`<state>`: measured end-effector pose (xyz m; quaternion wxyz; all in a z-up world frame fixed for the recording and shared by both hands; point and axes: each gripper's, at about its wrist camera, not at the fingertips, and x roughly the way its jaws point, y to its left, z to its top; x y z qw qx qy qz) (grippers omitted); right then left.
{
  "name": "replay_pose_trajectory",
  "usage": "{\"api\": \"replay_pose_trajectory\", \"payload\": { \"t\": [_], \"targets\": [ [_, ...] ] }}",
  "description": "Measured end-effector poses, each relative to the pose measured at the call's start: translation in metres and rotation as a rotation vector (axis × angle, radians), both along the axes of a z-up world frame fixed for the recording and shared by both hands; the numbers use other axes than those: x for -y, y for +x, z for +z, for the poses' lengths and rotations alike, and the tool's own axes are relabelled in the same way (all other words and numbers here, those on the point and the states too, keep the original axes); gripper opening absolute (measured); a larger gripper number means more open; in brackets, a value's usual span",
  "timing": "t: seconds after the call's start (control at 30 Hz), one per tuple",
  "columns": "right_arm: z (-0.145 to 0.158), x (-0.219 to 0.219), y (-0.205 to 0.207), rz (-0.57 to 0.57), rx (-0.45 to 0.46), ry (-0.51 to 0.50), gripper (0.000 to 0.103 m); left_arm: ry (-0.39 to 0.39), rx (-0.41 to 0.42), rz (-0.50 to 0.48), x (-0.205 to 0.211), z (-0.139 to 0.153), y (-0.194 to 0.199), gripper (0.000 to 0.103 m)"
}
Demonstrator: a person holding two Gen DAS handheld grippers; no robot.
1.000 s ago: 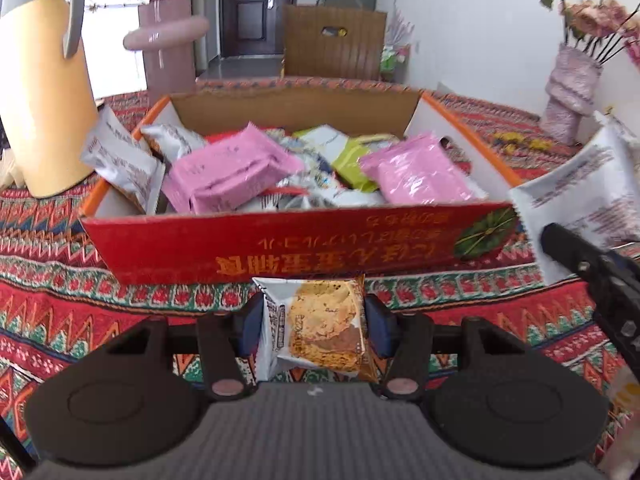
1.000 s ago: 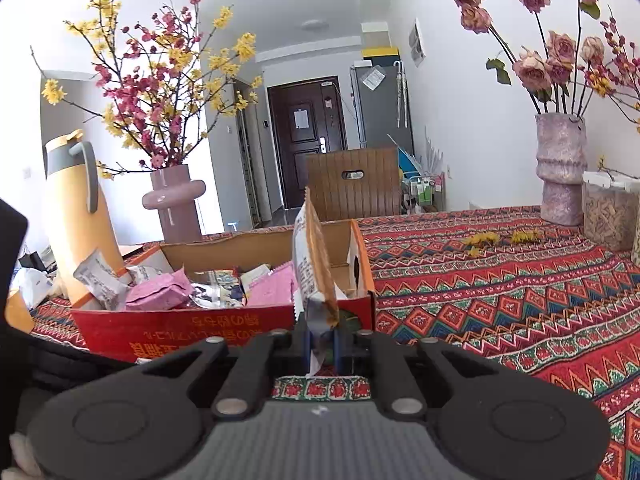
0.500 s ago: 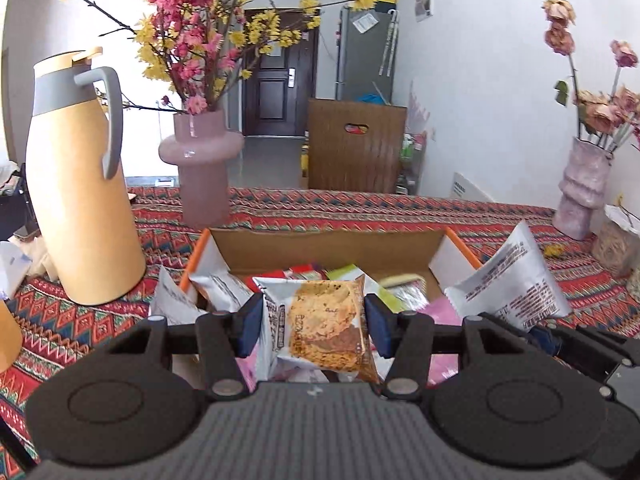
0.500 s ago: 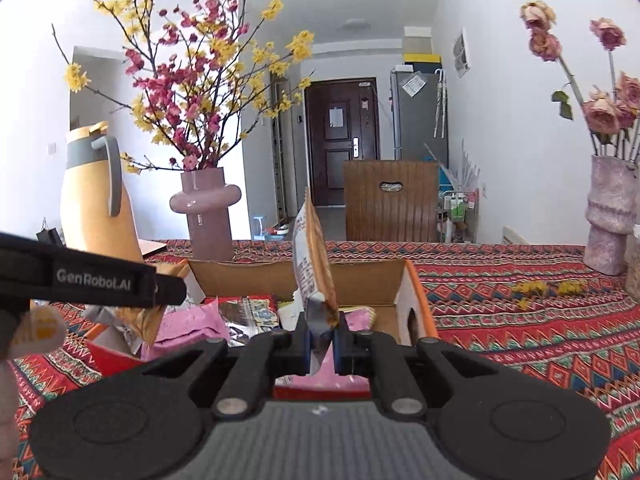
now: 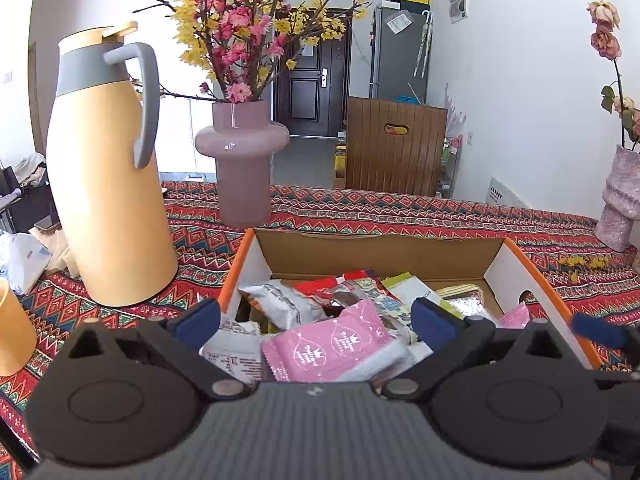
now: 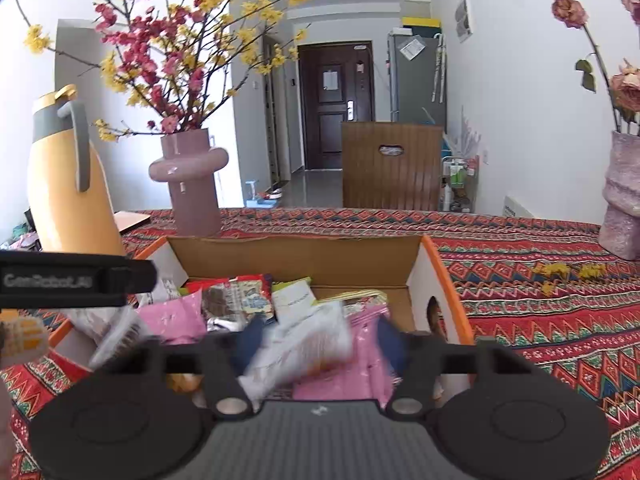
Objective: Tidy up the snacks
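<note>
An open cardboard box (image 5: 376, 252) with orange rims holds several snack packets, a pink one (image 5: 328, 352) on top. My left gripper (image 5: 316, 320) is open and empty just above the box's near side. In the right wrist view the same box (image 6: 296, 256) is below my right gripper (image 6: 320, 340), which is open. A blurred white packet (image 6: 300, 348) lies loose between its fingers over the box. The left gripper's arm (image 6: 72, 280) crosses the left of that view.
A yellow thermos jug (image 5: 104, 184) and a pink vase with flowers (image 5: 242, 168) stand behind-left of the box on the patterned tablecloth (image 5: 400, 212). Another pink vase (image 5: 620, 200) stands far right. A yellow cup (image 5: 12, 328) is at the left edge.
Both grippers opened over the box. The cookie packet has left the left gripper. The white packet has left the right gripper's grip and is dropping.
</note>
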<state>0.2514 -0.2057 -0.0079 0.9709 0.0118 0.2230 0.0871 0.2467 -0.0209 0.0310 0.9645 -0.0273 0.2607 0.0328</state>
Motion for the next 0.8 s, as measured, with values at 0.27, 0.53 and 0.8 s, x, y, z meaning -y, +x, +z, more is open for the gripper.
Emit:
{"api": "replay_pose_trajectory", "payload": {
  "t": [0.27,0.53,0.8],
  "targets": [
    [0.012,0.01,-0.028,-0.019,0.03,0.002,0.103,0.009,0.027,-0.007,-0.013,0.003,-0.029,0.103],
    [0.021,0.014,-0.084,0.003,0.017,-0.015,0.103,0.012,0.078,-0.093,-0.024,0.008,-0.087,0.103],
    [0.008,0.017,-0.126,0.003,-0.038,-0.022,0.103,-0.001,0.057,-0.11,-0.031,-0.01,-0.129,0.103]
  ]
}}
